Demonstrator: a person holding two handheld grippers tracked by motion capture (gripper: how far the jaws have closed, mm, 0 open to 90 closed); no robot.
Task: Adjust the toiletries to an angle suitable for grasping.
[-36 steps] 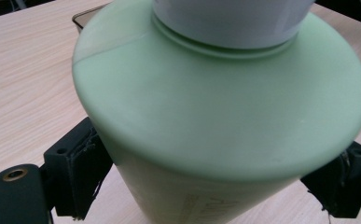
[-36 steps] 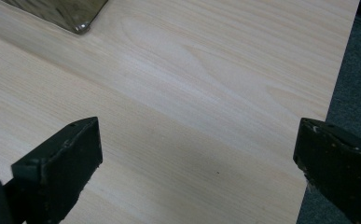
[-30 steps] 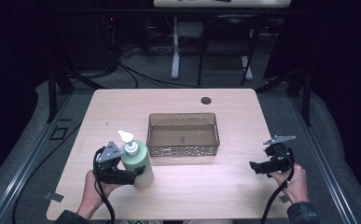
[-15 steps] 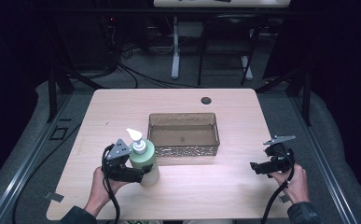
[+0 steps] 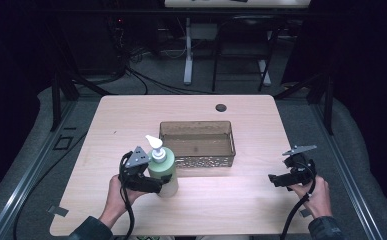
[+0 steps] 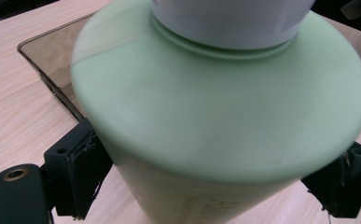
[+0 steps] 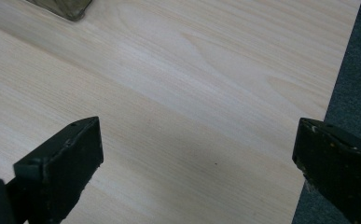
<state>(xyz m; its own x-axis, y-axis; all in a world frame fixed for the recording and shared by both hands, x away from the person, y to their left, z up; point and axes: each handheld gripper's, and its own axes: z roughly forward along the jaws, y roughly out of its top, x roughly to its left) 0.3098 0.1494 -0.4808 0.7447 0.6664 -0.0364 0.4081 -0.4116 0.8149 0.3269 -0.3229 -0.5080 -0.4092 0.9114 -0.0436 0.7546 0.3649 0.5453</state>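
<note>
At the near left of the desk [image 5: 131,115], the left claw [image 5: 153,182] is clamped around the lower body of a pale green pump bottle [image 5: 162,167]. The bottle stands upright with its white pump head on top, just near and left of the tray. In the left gripper view both black jaws press against the bottle's [image 6: 215,116] sides, with the tray's corner behind it. At the middle of the desk sits a brownish see-through tray [image 5: 197,143]. A small dark round spot [image 5: 221,107] lies far beyond it. At the near right edge, the right claw [image 5: 277,180] is held well apart from the tray, its jaws spread wide over bare wood with nothing between them.
</note>
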